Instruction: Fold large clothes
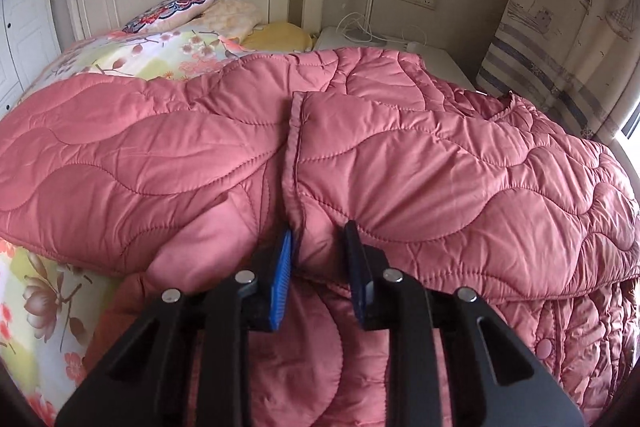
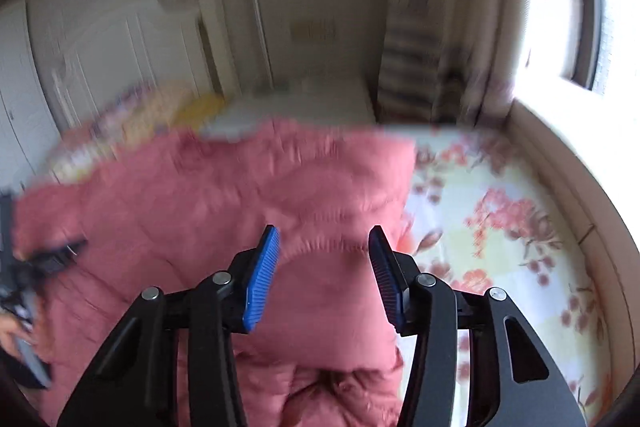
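Fingers (image 1: 289, 247) of the left gripper (image 1: 320, 237) pinch a fold of the pink quilted jacket (image 1: 400, 155) spread across the floral bed (image 1: 40, 307); the right gripper (image 2: 324, 241) hovers spread wide at lower centre.

The left tool (image 1: 319, 233) is built of matte black angular arms with long slotted cut-outs, joined by round silver pivot pins, and each finger ends in a bright blue pad (image 1: 282, 279) ribbed with fine grooves. The right tool (image 2: 324, 239) has the same make: black linkage arms, silver pins at the joints, and blue ridged pads (image 2: 262, 277) set in black holders. At the left edge of the right wrist view a blurred patch of bare skin (image 2: 10, 337) shows.
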{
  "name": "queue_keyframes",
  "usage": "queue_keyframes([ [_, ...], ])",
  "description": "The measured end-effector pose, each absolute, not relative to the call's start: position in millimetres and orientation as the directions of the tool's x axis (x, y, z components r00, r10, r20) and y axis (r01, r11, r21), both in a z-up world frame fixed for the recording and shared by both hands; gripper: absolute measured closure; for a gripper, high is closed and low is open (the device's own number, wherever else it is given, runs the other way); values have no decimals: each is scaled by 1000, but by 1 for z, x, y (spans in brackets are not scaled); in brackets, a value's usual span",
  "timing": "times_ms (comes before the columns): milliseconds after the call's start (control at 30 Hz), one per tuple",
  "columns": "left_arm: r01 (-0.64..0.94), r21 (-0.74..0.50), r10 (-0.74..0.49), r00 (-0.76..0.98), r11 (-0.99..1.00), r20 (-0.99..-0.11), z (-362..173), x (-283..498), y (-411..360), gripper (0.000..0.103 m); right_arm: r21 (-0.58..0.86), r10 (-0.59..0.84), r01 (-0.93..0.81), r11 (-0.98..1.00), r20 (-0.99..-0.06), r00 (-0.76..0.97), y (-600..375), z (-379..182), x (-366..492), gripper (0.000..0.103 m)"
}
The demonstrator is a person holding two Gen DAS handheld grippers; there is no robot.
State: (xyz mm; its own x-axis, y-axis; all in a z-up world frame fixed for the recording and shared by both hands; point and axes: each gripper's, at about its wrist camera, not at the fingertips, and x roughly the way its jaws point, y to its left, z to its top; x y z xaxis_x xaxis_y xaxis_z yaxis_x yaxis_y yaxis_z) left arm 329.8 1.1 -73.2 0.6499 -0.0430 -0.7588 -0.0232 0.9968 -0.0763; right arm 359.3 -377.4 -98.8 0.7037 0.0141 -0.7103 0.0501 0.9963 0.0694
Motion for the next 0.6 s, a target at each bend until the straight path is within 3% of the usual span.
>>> queue_keyframes([
  [33,-19,-78,-47,649,997,-759,-73,330,1,78,39,0,50,998,-785,619,-376,-124,374,55],
  [167,-9,-57,-38,647,998,-762,-74,330,-1,78,49,15,36,998,-767,641,-378,-113,374,56],
  [333,-9,-53,-35,647,999,-762,-74,330,-2,77,90,15,59,994,-659,752,-395,-73,385,56],
  [367,-9,-56,-37,647,998,-762,-74,331,-2,77,76,17,46,996,-669,743,-394,-79,395,56],
  [433,-9,-65,-44,647,998,-761,-74,330,-1,75,13,14,-7,1000,-794,608,-386,-117,422,55],
  [600,-6,-71,-50,645,997,-762,-75,330,0,73,47,36,2,999,-781,623,-394,-94,429,55],
])
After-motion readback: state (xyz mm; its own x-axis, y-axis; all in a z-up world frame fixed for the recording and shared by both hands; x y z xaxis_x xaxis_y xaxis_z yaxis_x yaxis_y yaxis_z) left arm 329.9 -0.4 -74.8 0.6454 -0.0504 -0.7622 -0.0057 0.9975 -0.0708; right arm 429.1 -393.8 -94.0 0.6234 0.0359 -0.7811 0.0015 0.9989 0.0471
